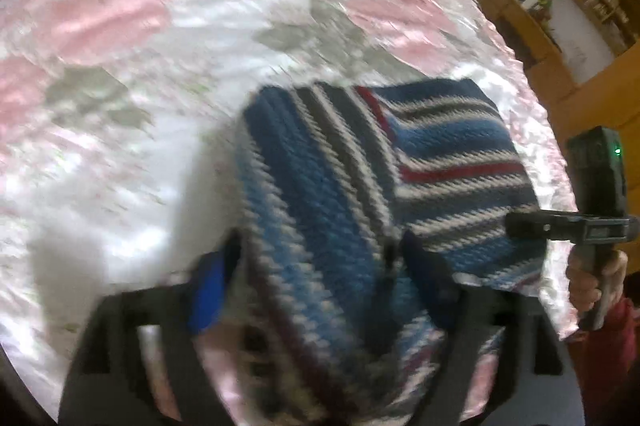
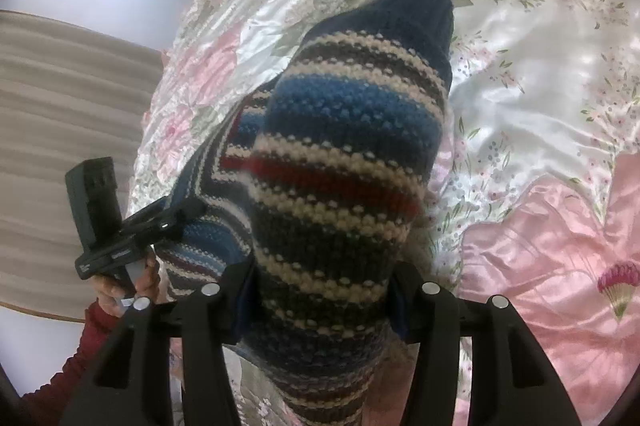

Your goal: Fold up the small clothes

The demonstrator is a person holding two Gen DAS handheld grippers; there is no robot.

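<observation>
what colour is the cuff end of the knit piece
Solid dark navy cuff on the striped knit, clearest in the right wrist view.

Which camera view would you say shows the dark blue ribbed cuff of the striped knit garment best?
The right wrist view: the dark blue ribbed cuff lies sharp and unobstructed on the floral bedspread. The left wrist view is motion-blurred and shows only the garment's striped body, no clear cuff.

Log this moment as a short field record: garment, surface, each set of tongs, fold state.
garment: striped knit sweater, blue, cream, grey and red
surface: pink floral satin bedspread
left tongs: shut on sweater
right tongs: shut on sweater
fold state: one part doubled over the rest; stripes cross at an angle in the left wrist view
</observation>
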